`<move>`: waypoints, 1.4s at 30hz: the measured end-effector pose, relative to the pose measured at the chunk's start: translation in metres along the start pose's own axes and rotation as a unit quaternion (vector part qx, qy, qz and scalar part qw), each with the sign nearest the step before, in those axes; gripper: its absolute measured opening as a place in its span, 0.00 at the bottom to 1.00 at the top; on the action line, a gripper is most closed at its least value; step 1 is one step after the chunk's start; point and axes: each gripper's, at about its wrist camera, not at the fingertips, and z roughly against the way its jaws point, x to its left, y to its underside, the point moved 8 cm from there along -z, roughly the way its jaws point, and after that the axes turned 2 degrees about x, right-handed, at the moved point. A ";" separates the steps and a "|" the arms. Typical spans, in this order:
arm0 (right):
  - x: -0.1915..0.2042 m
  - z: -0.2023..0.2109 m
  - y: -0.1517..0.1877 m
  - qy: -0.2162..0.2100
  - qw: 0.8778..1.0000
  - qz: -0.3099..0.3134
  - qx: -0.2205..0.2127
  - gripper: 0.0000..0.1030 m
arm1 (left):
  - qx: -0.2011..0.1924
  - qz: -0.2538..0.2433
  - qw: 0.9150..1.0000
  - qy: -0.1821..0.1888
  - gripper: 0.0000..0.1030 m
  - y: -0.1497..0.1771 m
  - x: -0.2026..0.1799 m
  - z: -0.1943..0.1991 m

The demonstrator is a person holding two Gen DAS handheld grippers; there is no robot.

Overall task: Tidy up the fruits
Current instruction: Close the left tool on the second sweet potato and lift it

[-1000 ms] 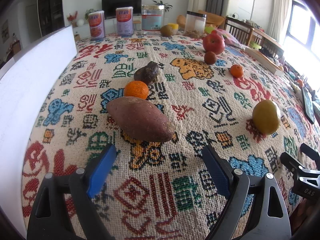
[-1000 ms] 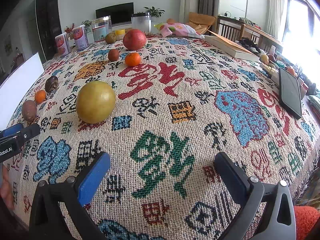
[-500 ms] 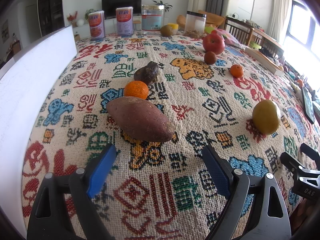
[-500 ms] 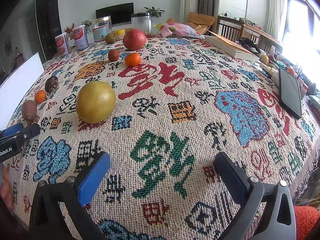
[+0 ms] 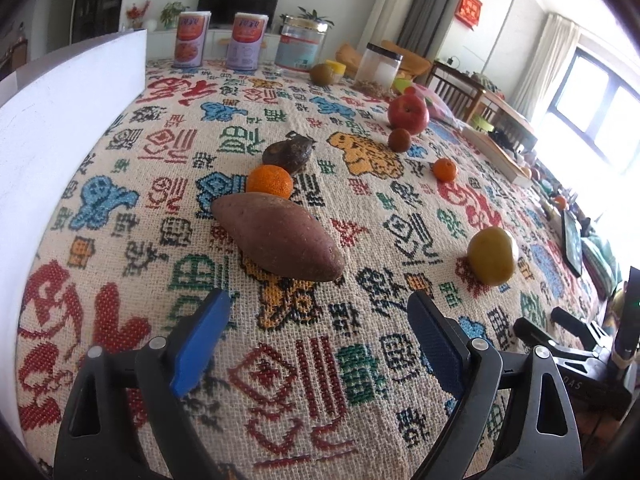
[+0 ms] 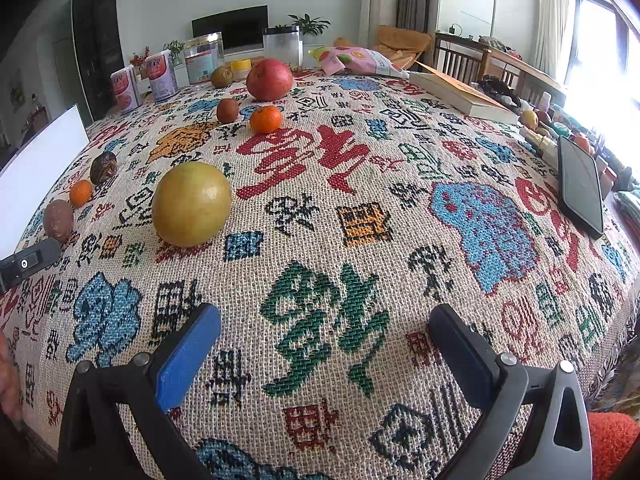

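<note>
My left gripper (image 5: 320, 312) hovers low over the patterned cloth, its jaws opening with nothing between them. Just beyond its tips lies a reddish sweet potato (image 5: 276, 240), then an orange (image 5: 269, 182) and a dark brown lumpy root (image 5: 288, 151). A yellow-green round fruit (image 5: 491, 255) sits to the right. Farther back are a red apple (image 5: 408, 110), a small brown fruit (image 5: 399, 140) and a small orange (image 5: 445, 169). My right gripper (image 6: 326, 320) is open over bare cloth, with the yellow-green fruit (image 6: 191, 204) ahead on its left.
A white board (image 5: 60, 128) stands along the left edge. Cans and jars (image 5: 300, 46) and a kiwi (image 5: 322, 74) line the far end. A book (image 6: 460, 94), a snack bag (image 6: 356, 59) and a dark tablet (image 6: 580, 188) lie on the right side.
The left gripper has rolled and tilted a little, so its view is slanted. In the right wrist view a different part of it shows. The fruit and the right gripper have not moved.
</note>
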 end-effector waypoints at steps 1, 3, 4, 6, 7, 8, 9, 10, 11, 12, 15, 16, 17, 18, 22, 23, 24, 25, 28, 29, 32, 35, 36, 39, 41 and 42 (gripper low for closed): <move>0.000 0.000 0.000 0.000 1.000 0.000 0.000 1.00 | 0.003 0.007 1.000 0.004 0.89 -0.001 0.002 0.000; 0.000 0.000 0.000 0.000 1.000 0.000 0.000 1.00 | 0.012 0.032 0.999 0.016 0.89 -0.008 0.005 -0.001; 0.000 0.000 0.000 0.000 1.000 0.000 0.000 1.00 | 0.018 0.046 0.999 0.020 0.89 -0.013 0.006 -0.003; 0.000 0.000 0.000 0.000 1.000 0.000 0.000 1.00 | 0.025 0.059 0.998 0.012 0.89 -0.024 0.008 -0.008; 0.000 0.000 0.000 0.000 1.000 0.000 0.000 1.00 | 0.037 0.055 0.998 -0.006 0.89 -0.029 0.009 -0.015; 0.000 0.000 0.000 0.000 1.000 0.000 0.000 1.00 | 0.055 0.047 0.997 -0.027 0.89 -0.032 0.011 -0.023; 0.000 0.000 0.000 0.000 1.000 0.000 0.000 1.00 | 0.067 0.040 0.996 -0.041 0.88 -0.034 0.013 -0.030; 0.000 0.000 0.000 0.000 1.000 0.000 0.000 1.00 | 0.061 0.029 0.996 -0.053 0.88 -0.038 0.014 -0.032; 0.000 0.000 0.000 0.000 1.000 0.000 0.000 1.00 | 0.063 0.030 0.995 -0.069 0.88 -0.040 0.019 -0.032; 0.000 0.000 0.000 0.000 1.000 0.000 0.000 1.00 | 0.066 0.039 0.994 -0.079 0.87 -0.040 0.025 -0.031; 0.001 0.000 0.000 -0.001 1.000 0.002 -0.001 1.00 | 0.063 0.072 0.993 -0.067 0.88 -0.034 0.045 -0.017; 0.001 0.000 0.000 -0.002 1.000 0.003 -0.001 1.00 | 0.059 0.081 0.993 -0.068 0.89 -0.031 0.052 -0.011; 0.001 0.000 0.000 -0.002 1.000 0.003 -0.001 1.00 | 0.056 0.088 0.992 -0.068 0.89 -0.028 0.057 -0.005; 0.001 0.000 0.001 -0.003 1.000 0.004 -0.001 1.00 | 0.053 0.093 0.992 -0.069 0.89 -0.027 0.060 0.001; 0.001 0.001 0.001 -0.002 1.000 0.003 -0.001 1.00 | 0.061 0.080 0.993 -0.065 0.87 -0.029 0.057 0.001; 0.001 0.000 0.001 -0.002 1.000 0.003 -0.001 1.00 | 0.067 0.072 0.993 -0.064 0.87 -0.030 0.053 -0.004; 0.001 0.000 0.000 -0.001 1.000 0.002 -0.001 1.00 | 0.073 0.065 0.993 -0.066 0.87 -0.031 0.050 -0.009; 0.001 0.000 0.000 0.000 1.000 0.001 -0.002 1.00 | 0.077 0.056 0.993 -0.070 0.86 -0.032 0.046 -0.013; 0.001 -0.001 -0.001 -0.001 1.000 0.002 -0.003 1.00 | 0.077 0.028 0.992 -0.094 0.45 -0.032 0.041 -0.020; 0.001 -0.001 -0.001 -0.001 1.000 0.003 -0.004 1.00 | 0.073 0.016 0.992 -0.097 0.44 -0.033 0.040 -0.019; 0.001 0.000 0.000 -0.003 1.000 0.005 -0.006 1.00 | 0.080 0.014 0.994 -0.072 0.44 -0.028 0.042 -0.013; 0.001 0.001 0.001 -0.004 1.000 0.006 -0.007 1.00 | 0.104 -0.010 0.993 -0.049 0.44 -0.018 0.044 -0.001; 0.001 0.000 0.001 -0.004 1.000 0.006 -0.007 1.00 | 0.115 -0.022 0.992 -0.041 0.44 -0.015 0.044 0.004; 0.001 0.000 0.001 -0.003 1.000 0.006 -0.006 1.00 | 0.131 -0.052 0.989 -0.041 0.44 -0.006 0.046 0.012; 0.001 0.000 0.001 -0.003 1.000 0.005 -0.006 1.00 | 0.122 -0.055 0.989 -0.059 0.45 -0.003 0.049 0.012; 0.000 0.000 0.001 -0.002 1.000 0.004 -0.006 1.00 | 0.113 -0.050 0.990 -0.064 0.47 -0.003 0.051 0.010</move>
